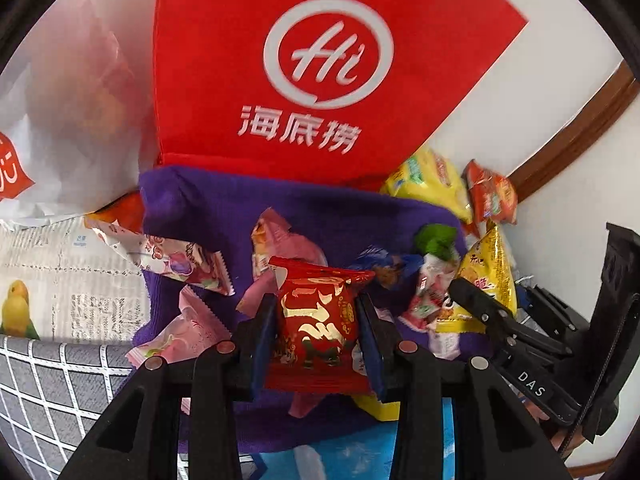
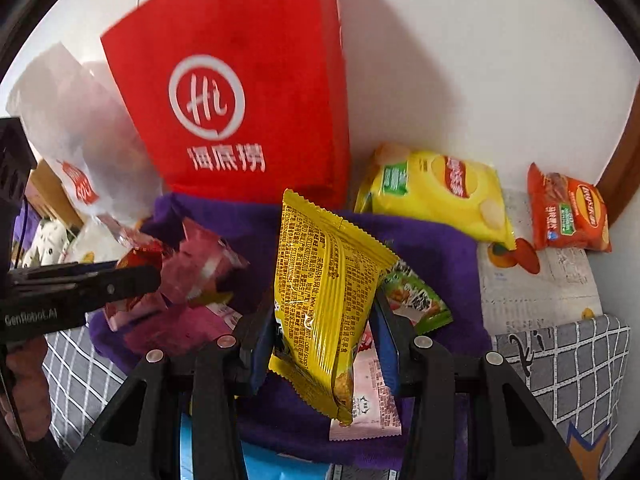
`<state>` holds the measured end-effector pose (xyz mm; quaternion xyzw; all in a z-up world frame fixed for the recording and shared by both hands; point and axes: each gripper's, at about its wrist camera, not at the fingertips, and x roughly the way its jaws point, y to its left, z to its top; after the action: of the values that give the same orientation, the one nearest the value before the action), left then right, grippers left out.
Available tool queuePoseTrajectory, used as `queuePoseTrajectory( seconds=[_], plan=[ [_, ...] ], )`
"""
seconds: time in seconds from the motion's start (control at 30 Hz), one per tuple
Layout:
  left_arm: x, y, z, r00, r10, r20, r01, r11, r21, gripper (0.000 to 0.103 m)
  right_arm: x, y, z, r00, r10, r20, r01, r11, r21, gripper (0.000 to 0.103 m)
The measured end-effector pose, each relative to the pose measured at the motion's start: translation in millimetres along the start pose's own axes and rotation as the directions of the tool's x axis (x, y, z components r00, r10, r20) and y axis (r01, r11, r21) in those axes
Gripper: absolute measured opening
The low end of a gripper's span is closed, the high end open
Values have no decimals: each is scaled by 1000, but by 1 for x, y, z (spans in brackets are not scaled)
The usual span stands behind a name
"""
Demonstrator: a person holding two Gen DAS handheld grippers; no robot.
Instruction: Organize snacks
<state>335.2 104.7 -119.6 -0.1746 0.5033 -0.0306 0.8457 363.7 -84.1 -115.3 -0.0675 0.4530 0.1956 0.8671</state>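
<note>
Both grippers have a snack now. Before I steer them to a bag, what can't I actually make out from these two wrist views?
- Red bag: its opening is cut off by the top edge in both views.
- White bag: blurred in both views; contents unreadable.
- Yellow packet in the right gripper: back side only, print too small.
- Snacks beneath the red packet in the left gripper: hidden.

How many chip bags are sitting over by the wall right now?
2. A yellow chip bag lies just right of the red paper bag, against the wall. A smaller orange chip bag lies further right, by the wooden trim. Others may be hidden behind the red bag.
</note>
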Motion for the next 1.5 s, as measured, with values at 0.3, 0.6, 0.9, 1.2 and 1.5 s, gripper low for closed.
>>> queuePoseTrajectory(
  seconds=[0.3, 0.6, 0.9, 1.2, 1.5],
  plan=[
    [19, 0, -3, 999, -13, -43, 13, 1000, -3, 37, 21, 1, -6, 998, -28, -62, 28, 1000, -4, 45],
    [21, -4, -4, 999, -11, -42, 12, 1000, 11, 38, 22, -7, -6, 996, -43, -74, 44, 999, 19, 47],
    [1, -12, -2, 1000, -11, 0, 11, 1000, 24, 64, 2, 1, -13, 992, -109, -59, 111, 994, 18, 69],
    [-56, -21, -21, 995, 14, 97, -19, 998, 53, 73, -78, 11, -30, 995, -95, 24, 93, 993, 75, 71],
    [-121, -53, -88, 985, 31, 167, -53, 990, 130, 81, -154, 21, -73, 986, -138, 98, 129, 987, 93, 76]
  ],
)
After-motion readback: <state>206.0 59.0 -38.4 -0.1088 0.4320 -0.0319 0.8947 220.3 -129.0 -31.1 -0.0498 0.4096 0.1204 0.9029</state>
